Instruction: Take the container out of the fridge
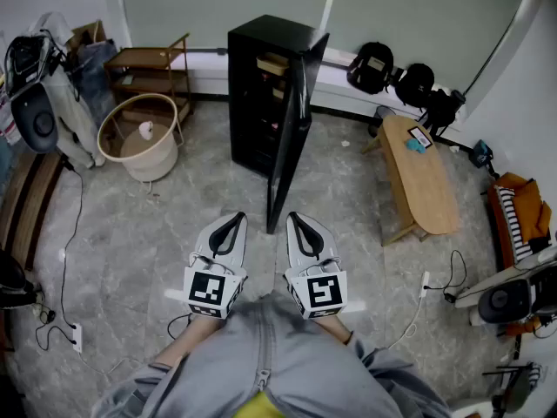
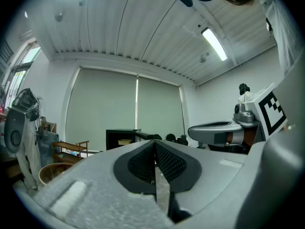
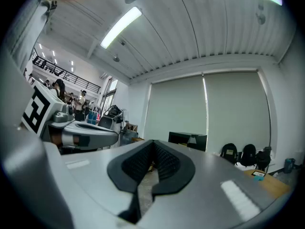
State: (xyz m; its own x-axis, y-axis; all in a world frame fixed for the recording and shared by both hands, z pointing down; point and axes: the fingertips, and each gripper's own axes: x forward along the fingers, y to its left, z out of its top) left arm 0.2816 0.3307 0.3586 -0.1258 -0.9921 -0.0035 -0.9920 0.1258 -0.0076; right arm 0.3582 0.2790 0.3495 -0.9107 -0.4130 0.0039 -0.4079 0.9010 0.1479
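A black fridge (image 1: 261, 85) stands on the floor ahead, its door (image 1: 291, 138) swung open towards me. On its shelves sit pale, yellowish items (image 1: 272, 62); I cannot tell which is the container. My left gripper (image 1: 235, 219) and right gripper (image 1: 292, 219) are held side by side close to my body, well short of the fridge, both shut with nothing between the jaws. The left gripper view shows its tips (image 2: 155, 143) meeting, with the fridge (image 2: 121, 138) far behind. The right gripper (image 3: 153, 142) is likewise shut, the fridge (image 3: 188, 140) beyond it.
A low wooden bench (image 1: 431, 190) with a phone (image 1: 420, 137) stands right of the fridge. A round basket (image 1: 139, 138) and a wooden shelf (image 1: 152, 68) are to the left. Backpacks (image 1: 374, 66) line the back wall. Cables (image 1: 65, 259) run over the floor.
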